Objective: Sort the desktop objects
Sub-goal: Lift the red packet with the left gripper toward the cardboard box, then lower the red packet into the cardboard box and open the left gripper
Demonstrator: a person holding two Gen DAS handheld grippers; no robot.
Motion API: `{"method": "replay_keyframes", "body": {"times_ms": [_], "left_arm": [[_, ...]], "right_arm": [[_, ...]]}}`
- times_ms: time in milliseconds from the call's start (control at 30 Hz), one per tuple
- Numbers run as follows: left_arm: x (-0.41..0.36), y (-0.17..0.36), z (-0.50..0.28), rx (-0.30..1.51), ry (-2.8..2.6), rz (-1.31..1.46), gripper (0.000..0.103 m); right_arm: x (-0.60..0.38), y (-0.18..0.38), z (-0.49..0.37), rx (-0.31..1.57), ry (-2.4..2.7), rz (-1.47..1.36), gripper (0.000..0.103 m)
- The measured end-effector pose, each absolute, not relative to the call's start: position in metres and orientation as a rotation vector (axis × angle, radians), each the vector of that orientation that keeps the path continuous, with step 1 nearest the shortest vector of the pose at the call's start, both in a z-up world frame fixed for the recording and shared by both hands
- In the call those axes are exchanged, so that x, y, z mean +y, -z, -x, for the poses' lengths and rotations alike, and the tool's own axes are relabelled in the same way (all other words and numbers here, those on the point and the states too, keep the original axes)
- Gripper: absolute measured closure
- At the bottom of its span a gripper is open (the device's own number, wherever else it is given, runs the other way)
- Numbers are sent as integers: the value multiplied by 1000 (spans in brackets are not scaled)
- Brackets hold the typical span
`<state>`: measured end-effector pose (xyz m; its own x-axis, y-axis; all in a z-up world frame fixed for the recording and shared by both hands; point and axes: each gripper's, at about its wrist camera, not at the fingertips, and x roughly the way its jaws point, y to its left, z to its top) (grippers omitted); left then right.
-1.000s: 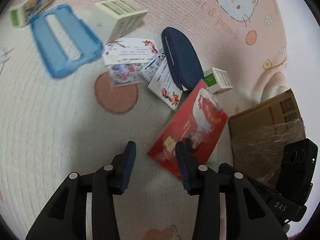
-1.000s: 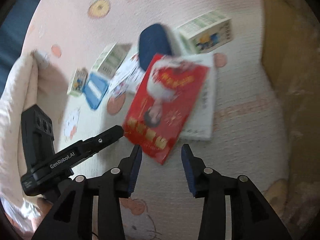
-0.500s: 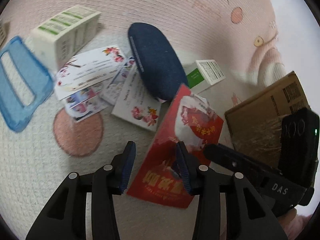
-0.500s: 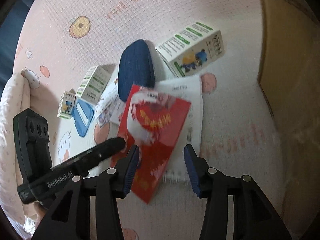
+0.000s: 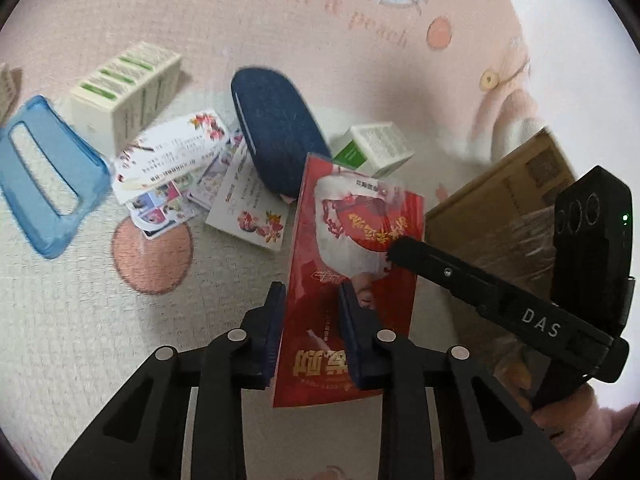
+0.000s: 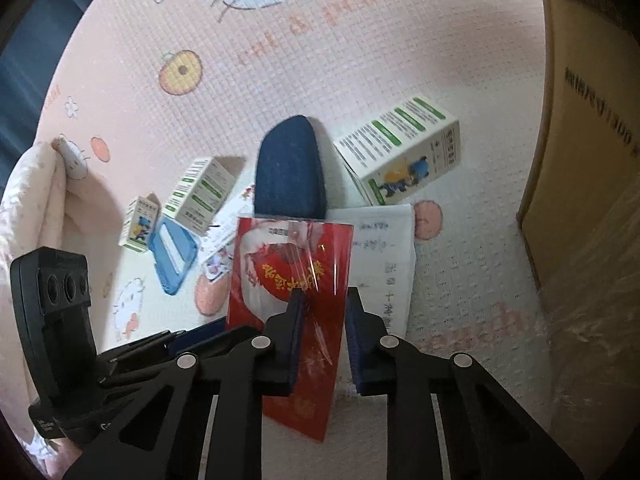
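Lying at the left of the left wrist view, a blue frame (image 5: 48,176) and a green-striped box (image 5: 128,88) sit apart from loose cards (image 5: 172,168) fanned against a navy case (image 5: 276,136), still unsorted on the pink mat (image 5: 280,20). Lower centre, the left claw (image 5: 310,300) has just been closing and straddles one edge of the red booklet (image 5: 352,240), apparently to steady it. To the right, the right claw (image 6: 322,312), also just closing, has the booklet's other edge between its narrowed fingers, above a white notepad (image 6: 384,248); contact is unclear on both.
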<state>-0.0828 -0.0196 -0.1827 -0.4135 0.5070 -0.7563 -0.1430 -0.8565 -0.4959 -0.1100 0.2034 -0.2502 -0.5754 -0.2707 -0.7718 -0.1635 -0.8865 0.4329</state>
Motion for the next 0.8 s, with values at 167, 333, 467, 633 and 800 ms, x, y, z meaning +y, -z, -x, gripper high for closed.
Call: {"method": "replay_keyframes", "body": {"times_ms": [167, 333, 467, 633, 800], "left_arm": [[-17, 135, 67, -451, -2393, 1280, 74], [-18, 91, 56, -462, -2415, 1163, 74], [-1, 47, 46, -430, -2418, 1049, 74], [42, 3, 48, -411, -2367, 959, 74], [104, -34, 55, -341, -2282, 916, 74]], "right_arm": [[192, 208, 103, -662, 2676, -1312, 87], [190, 154, 89, -581, 2727, -1191, 87], [197, 107, 71, -481, 2794, -1093, 87], [227, 61, 46, -424, 2876, -984, 87], [282, 29, 14, -488, 2933, -913, 87]]}}
